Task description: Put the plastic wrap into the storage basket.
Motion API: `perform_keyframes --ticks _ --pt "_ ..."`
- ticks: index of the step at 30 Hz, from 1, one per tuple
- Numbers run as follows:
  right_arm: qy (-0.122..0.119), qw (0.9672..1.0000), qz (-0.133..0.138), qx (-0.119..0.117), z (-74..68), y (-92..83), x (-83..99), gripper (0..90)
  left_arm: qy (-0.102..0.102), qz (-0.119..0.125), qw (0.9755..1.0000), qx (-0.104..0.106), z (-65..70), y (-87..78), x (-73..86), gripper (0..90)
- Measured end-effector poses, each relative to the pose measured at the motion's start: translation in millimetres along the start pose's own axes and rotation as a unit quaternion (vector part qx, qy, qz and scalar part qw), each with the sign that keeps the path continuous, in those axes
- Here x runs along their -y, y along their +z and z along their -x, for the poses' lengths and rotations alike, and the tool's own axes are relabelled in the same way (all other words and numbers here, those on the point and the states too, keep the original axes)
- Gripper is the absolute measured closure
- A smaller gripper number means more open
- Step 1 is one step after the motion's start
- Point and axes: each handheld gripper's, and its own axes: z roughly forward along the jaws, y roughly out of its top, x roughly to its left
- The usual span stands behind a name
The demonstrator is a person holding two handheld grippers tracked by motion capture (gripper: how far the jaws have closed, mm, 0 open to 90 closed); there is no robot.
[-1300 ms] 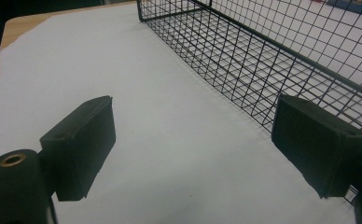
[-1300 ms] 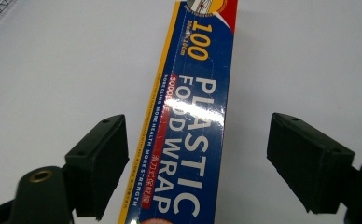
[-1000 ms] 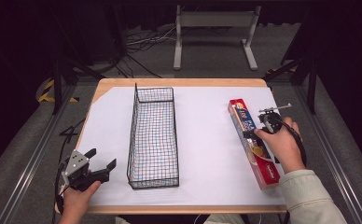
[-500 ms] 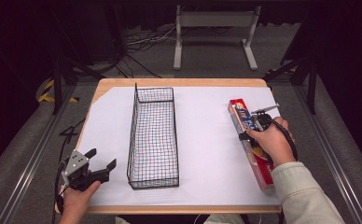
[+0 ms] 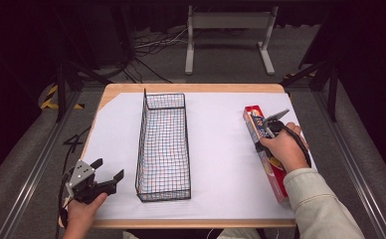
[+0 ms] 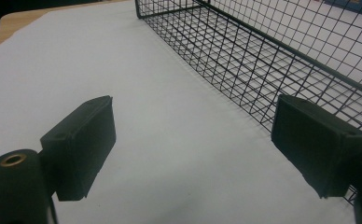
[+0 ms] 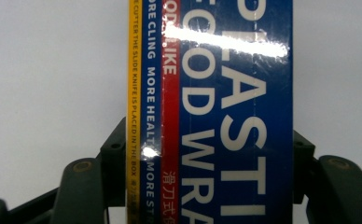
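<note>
Left gripper (image 5: 104, 178) held low at near left, jaws spread wide. Right gripper (image 5: 262, 132) angled down at far right, jaws just closing, right hand (image 5: 284, 149) wrapped behind.

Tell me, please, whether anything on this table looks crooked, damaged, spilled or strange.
Nothing stands out. The black wire basket stands upright and empty on the white table cover. The long red and blue plastic wrap box lies flat and looks undamaged, with the right gripper shut on its sides. The left gripper hangs open beside the basket.
</note>
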Motion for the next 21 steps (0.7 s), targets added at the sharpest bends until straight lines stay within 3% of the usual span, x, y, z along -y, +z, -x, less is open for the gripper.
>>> perform_keyframes --ticks 9,14,21 --pt "0.012 0.9998 0.0 0.014 -2.4 -1.8 1.0 41.1 0.0 0.0 1.0 0.0 -0.6 0.1 -0.1 14.5" --pt "0.034 0.9994 0.005 -0.003 -0.5 -9.4 0.5 41.1 0.0 0.001 1.0 0.0 -0.2 0.7 -0.3 14.5" --pt "0.042 0.9989 0.017 -0.013 -1.0 -27.9 -2.3 41.0 0.001 0.002 1.0 0.001 0.7 1.1 -1.5 14.5"
